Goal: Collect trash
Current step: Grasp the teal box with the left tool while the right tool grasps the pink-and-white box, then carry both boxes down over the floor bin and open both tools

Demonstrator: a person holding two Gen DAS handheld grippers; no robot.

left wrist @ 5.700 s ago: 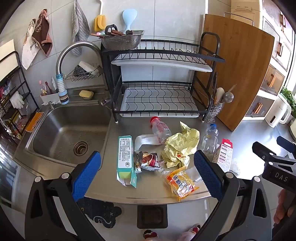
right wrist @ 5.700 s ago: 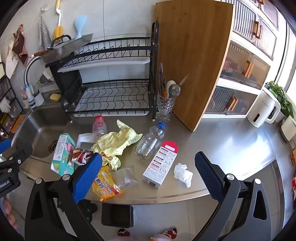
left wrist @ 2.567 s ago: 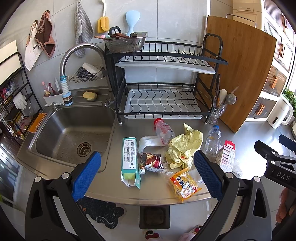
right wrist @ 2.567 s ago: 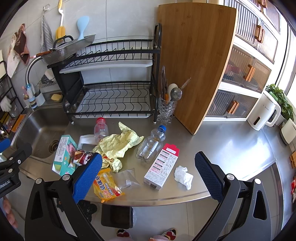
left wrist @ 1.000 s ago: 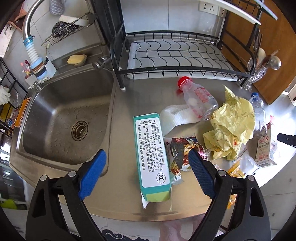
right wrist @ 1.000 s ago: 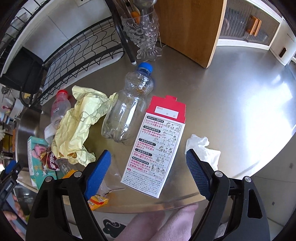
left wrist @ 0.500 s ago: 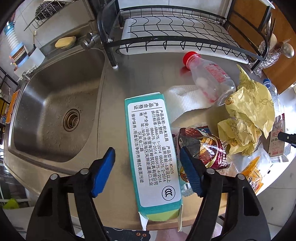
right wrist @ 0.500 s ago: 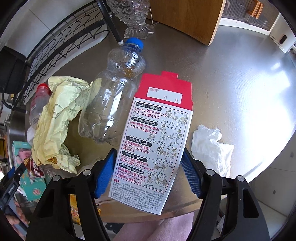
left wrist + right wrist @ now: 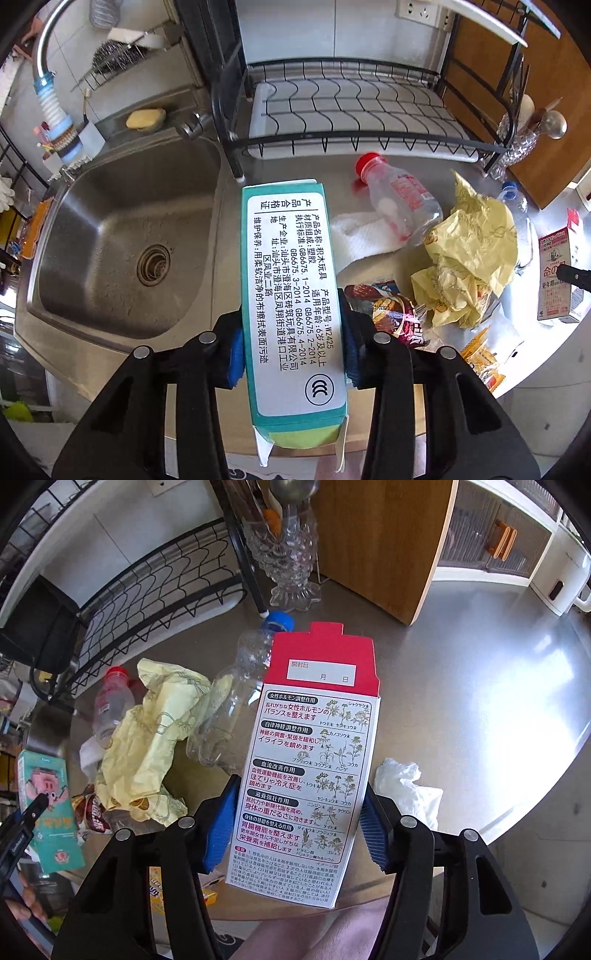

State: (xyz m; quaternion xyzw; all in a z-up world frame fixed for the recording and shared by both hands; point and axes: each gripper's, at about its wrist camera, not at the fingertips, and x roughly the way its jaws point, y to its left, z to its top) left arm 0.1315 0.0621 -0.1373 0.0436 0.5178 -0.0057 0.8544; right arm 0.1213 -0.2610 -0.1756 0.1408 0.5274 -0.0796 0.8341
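Stainless steel is running right across this kitchen, from the sink basin (image 9: 122,236) to the shiny bench (image 9: 480,701) where the rubbish is lying.

Each of the two cartons is sitting between blue pads. The left hand-held gripper (image 9: 291,354) is pressing its pads against both long sides of the tall teal cardboard box with a white printed label (image 9: 291,295), down near the box's lower end at the bench's front edge. The right hand-held gripper (image 9: 295,830) is likewise closing around the white carton with a red top flap and small flower drawings (image 9: 314,775), gripping it low on its sides.

I would say the collecting is only beginning: nothing looks cleared away, and no bin is showing in either view.

Lying loose between the two cartons are a crumpled pale-yellow paper wrapper (image 9: 159,738), a clear crushed plastic bottle with a blue cap (image 9: 229,716), a smaller clear bottle with a red cap (image 9: 399,199), a glossy brown snack wrapper (image 9: 391,314), an orange snack packet (image 9: 484,365) and a flat white paper towel (image 9: 354,236). Just right of the white carton, a scrunched white tissue (image 9: 406,786) is resting. Behind, a black wire dish rack (image 9: 351,110) is standing.
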